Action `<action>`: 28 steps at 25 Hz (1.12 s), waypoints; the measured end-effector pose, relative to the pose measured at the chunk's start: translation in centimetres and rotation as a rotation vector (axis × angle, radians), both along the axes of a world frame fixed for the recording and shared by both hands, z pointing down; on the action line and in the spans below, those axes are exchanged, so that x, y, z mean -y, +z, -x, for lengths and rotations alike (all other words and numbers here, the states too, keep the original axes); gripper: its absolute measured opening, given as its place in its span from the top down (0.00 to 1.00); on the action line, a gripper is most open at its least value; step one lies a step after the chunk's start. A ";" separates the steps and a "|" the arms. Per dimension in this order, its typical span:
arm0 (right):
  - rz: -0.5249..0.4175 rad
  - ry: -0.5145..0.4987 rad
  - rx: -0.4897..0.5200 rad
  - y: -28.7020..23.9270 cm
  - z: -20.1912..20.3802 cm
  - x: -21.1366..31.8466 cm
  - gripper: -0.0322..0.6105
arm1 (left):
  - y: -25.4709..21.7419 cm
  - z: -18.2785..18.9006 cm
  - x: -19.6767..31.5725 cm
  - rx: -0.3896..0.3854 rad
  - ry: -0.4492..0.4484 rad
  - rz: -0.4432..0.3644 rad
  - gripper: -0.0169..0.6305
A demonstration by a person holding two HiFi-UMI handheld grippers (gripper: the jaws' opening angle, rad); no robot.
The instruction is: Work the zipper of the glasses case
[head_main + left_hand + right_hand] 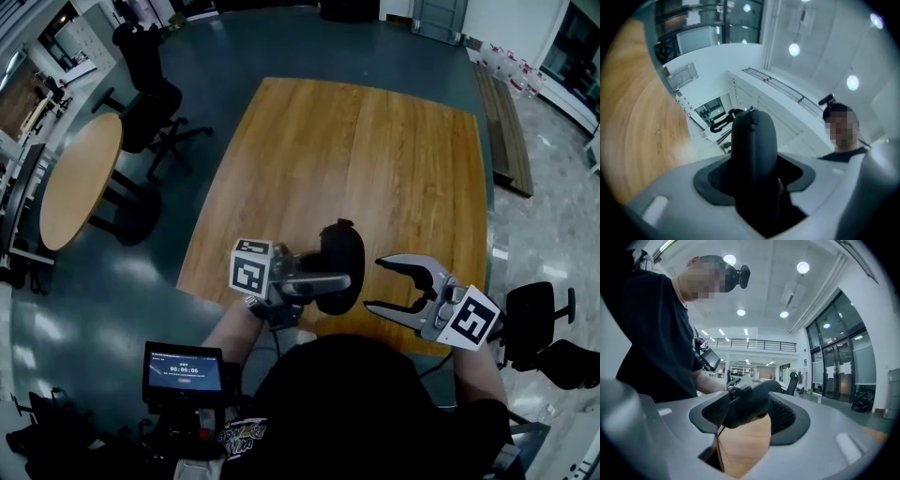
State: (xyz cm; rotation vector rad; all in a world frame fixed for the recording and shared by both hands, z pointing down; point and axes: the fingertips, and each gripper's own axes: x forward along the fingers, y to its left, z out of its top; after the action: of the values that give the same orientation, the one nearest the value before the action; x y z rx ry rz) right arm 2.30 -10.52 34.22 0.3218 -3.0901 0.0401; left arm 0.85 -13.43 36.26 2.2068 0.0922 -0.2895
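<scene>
A black zippered glasses case [342, 255] is held up over the near edge of the wooden table [356, 150]. My left gripper [326, 281] is shut on it, and in the left gripper view the case [752, 145] stands up from between the jaws of that gripper [754, 185]. My right gripper [373, 284] hangs just right of the case with its jaws apart, and neither tip touches the case. In the right gripper view the case [750, 404] lies across the gap ahead of the right gripper [747, 414], with a thin cord hanging below it.
A round wooden table [80, 178] and a black office chair [145, 94] stand at the far left. Another black chair [548, 323] is at the right, a wooden bench [506, 131] lies beyond the table, and a small screen [183, 367] sits near my left side.
</scene>
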 end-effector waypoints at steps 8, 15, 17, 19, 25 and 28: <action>-0.026 -0.341 -0.327 -2.5 0.2 0.6 0.74 | 6.1 2.2 -5.1 0.668 0.443 -0.587 0.57; 0.193 -0.557 -0.425 2.3 2.6 2.2 0.76 | 10.2 2.9 -4.4 1.063 0.535 -1.002 0.57; 0.242 -0.597 -0.450 3.5 3.4 1.8 0.74 | 11.1 3.2 -4.3 1.129 0.569 -1.044 0.57; 0.257 -0.639 -0.508 4.6 4.0 1.2 0.74 | 11.3 3.5 -4.2 1.153 0.579 -1.049 0.57; 0.257 -0.712 -0.654 7.1 5.0 -0.3 0.70 | 12.2 3.9 -4.3 1.204 0.618 -1.069 0.57; 0.186 -0.720 -0.697 7.6 5.4 -0.3 0.72 | 12.7 4.6 -4.0 1.231 0.628 -1.081 0.57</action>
State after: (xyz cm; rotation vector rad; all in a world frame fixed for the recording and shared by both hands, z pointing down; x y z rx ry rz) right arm -3.10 -10.19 41.87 -0.6436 -2.3111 0.1531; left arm -3.76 -9.44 48.99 2.7626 0.2854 1.8117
